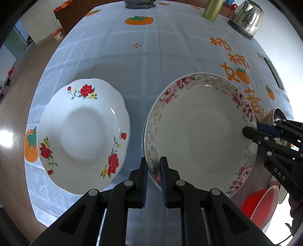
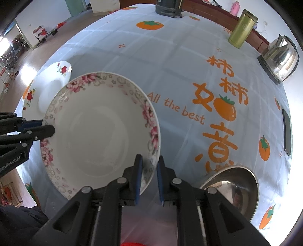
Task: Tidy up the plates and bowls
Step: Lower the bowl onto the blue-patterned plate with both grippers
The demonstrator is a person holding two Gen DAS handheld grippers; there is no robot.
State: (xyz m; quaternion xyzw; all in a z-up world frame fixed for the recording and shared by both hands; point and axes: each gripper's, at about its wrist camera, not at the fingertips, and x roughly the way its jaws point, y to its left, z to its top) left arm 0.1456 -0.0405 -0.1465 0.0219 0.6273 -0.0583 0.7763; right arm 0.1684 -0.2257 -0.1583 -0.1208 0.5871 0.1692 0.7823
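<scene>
1. The pink-rimmed plate (image 1: 200,132) is clamped at opposite rim edges by the left gripper (image 1: 153,170) and right gripper (image 2: 149,166).
2. It is held above the tablecloth (image 1: 151,56).
3. The red-flowered plate (image 1: 83,132) lies empty beside it.
4. A steel bowl (image 2: 233,187) sits empty nearby.

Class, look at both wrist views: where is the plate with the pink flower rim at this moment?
The pink-rimmed plate is clamped by both grippers on opposite edges of its rim, over the blue tablecloth. The red-flowered plate lies to its left, the steel bowl to its right.

Glossy tan floor (image 1: 13,121), brown sideboard (image 2: 253,36), white walls (image 2: 47,11), bright daylight.
</scene>
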